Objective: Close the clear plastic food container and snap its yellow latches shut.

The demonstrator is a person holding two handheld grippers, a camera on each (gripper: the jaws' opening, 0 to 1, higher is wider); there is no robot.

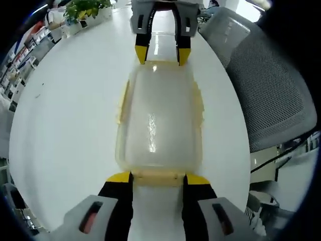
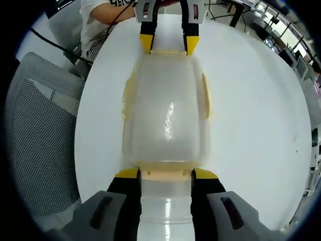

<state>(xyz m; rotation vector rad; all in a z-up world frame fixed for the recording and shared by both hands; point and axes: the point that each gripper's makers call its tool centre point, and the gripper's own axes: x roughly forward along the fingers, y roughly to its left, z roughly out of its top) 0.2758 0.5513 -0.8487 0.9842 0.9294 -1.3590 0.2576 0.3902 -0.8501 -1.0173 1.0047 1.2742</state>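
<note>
Table (image 1: 65,125): white and round, it carries the container near its middle, so both hands can reach it from opposite sides.
Plant (image 1: 88,7): a small green one at the far edge of the table in the left gripper view, well apart from the container.
Container (image 1: 159,118): clear plastic, lying flat on the table with its lid down over the tub; it sits lengthwise between the two grippers, which looks meant to let each one work an end latch.
Side latches (image 1: 122,100): pale yellow tabs along the long sides of the container; whether they are snapped down I cannot tell.
Left gripper (image 1: 158,176): its yellow-tipped jaws stand apart, one at each side of the end latch (image 1: 158,176) at the near end of the container, placed to press or steady that end; whether they grip it I cannot tell.
Right gripper (image 2: 166,173): jaws likewise spread, straddling the latch at the opposite end of the container; in the left gripper view it shows at the far end.
Chair (image 1: 271,85): grey mesh back, just beside the table, well clear of the container.
Person (image 2: 108,17): a white sleeve beyond the far end of the container in the right gripper view.
Stage: lid looks closed; latching the ends seems the step in hand.
</note>
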